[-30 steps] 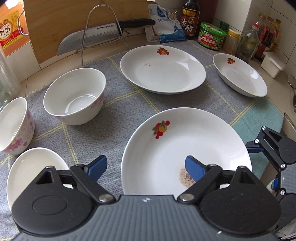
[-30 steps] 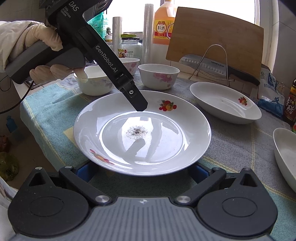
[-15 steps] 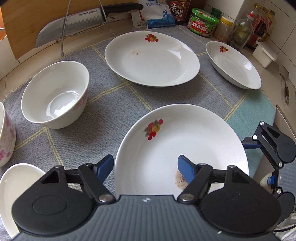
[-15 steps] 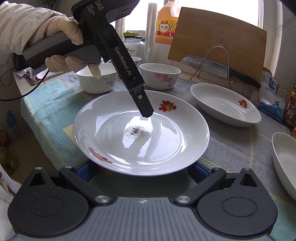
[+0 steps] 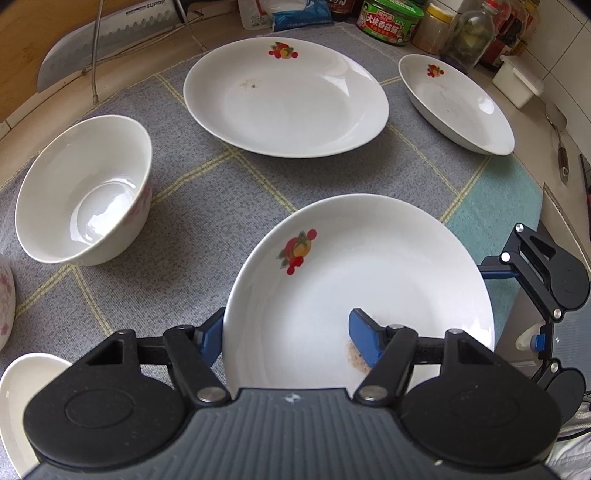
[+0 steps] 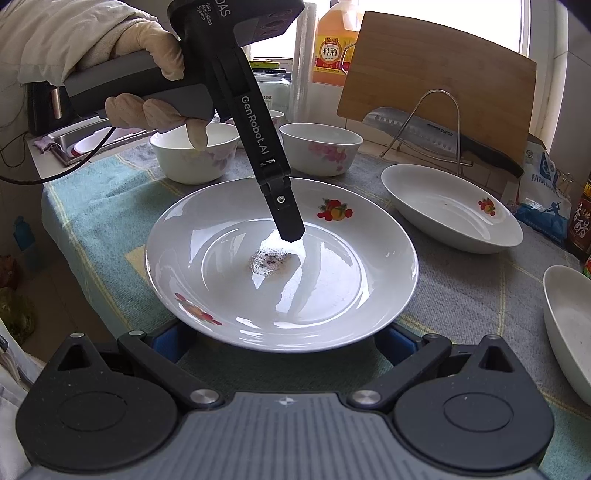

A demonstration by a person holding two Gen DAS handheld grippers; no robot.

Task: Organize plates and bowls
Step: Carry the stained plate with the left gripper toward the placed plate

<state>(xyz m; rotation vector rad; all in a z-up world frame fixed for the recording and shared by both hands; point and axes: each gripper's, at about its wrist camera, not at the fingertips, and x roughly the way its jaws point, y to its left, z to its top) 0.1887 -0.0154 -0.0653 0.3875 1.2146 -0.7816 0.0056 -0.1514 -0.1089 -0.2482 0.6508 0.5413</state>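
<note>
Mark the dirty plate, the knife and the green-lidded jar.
dirty plate (image 6: 332, 295), right wrist view, bare inner base.
knife (image 6: 417, 127), right wrist view, blade.
green-lidded jar (image 5: 391, 16), left wrist view, label.

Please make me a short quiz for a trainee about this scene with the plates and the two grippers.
1. True or false: the near plate is clean.
2. In the left wrist view, how many plates show a fruit motif? A two, B three, C five.
3. Which has a finger over the near plate's inside: left gripper or right gripper?

Key:
1. False; speckled residue lies in its middle.
2. B: near plate, large plate, deep plate.
3. Left gripper.
</note>
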